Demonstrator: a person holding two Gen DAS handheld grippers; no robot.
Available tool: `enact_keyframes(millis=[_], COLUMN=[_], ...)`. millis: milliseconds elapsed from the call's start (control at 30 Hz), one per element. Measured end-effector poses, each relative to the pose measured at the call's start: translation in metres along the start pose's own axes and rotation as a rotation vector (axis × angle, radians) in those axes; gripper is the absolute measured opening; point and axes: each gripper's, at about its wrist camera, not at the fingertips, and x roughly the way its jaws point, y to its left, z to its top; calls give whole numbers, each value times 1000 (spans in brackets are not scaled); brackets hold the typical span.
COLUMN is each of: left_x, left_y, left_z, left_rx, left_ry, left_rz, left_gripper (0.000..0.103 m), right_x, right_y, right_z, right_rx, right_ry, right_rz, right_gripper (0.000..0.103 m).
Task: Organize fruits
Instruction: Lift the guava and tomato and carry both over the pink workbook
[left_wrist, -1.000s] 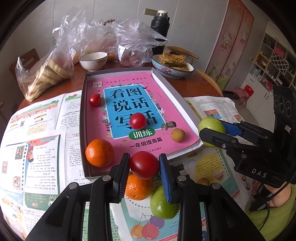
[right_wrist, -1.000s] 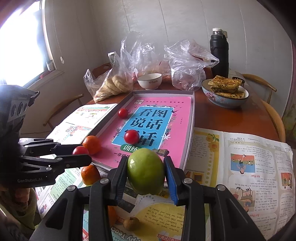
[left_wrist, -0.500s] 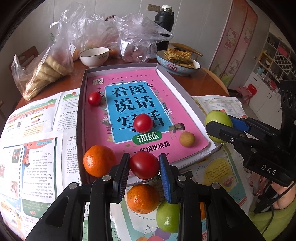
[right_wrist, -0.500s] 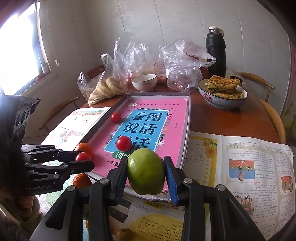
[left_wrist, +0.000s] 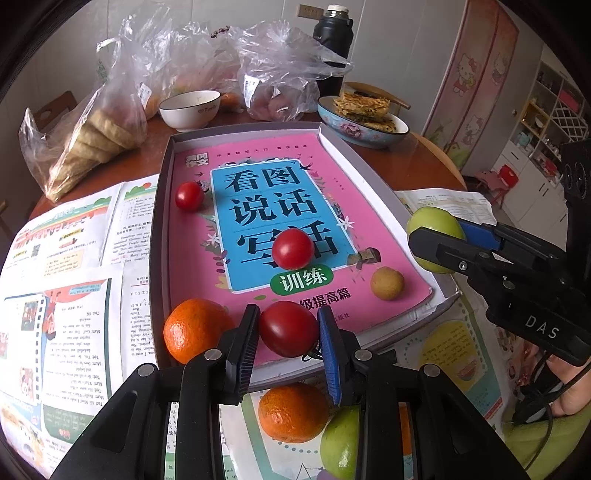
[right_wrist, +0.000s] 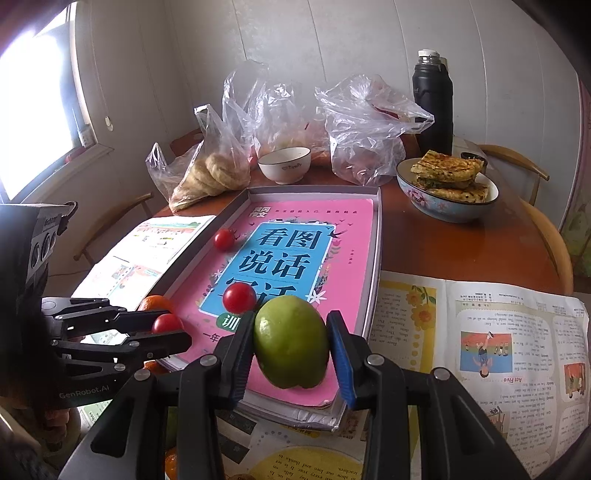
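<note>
My left gripper (left_wrist: 288, 332) is shut on a red tomato (left_wrist: 289, 328) and holds it over the near edge of the grey tray (left_wrist: 162, 206), which is lined with a pink book. My right gripper (right_wrist: 291, 343) is shut on a green apple (right_wrist: 291, 341) above the tray's near right corner; it also shows in the left wrist view (left_wrist: 436, 240). In the tray lie two tomatoes (left_wrist: 293, 248) (left_wrist: 189, 196), an orange (left_wrist: 195, 330) and a small tan fruit (left_wrist: 387, 283). In front of the tray, an orange (left_wrist: 293, 411) and a green apple (left_wrist: 340, 443) lie on the newspaper.
Behind the tray stand a white bowl (left_wrist: 190, 109), plastic bags of bread (left_wrist: 88, 136) and food, a bowl of pancakes (left_wrist: 364, 118) and a black flask (left_wrist: 332, 48). Newspaper sheets (right_wrist: 480, 332) cover the wooden table on both sides.
Both grippers have moved forward over the tray's near edge, carrying the tomato and the green apple. The loose fruit has not moved.
</note>
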Motion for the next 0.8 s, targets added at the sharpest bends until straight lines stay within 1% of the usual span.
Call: enact_keyframes(millis=[300,800], left_x=[8,18], left_y=[-1,-3], left_z=[-1,-2], left_rx=[8,12], left_ry=[6,27], left_rz=[20,13], left_gripper=[33,33], right_x=[13,35], right_y=[-7,-11], right_z=[4,5], right_rx=[11,15], right_ry=[17,51], right_rz=[-20,-30], right_gripper=[39,39])
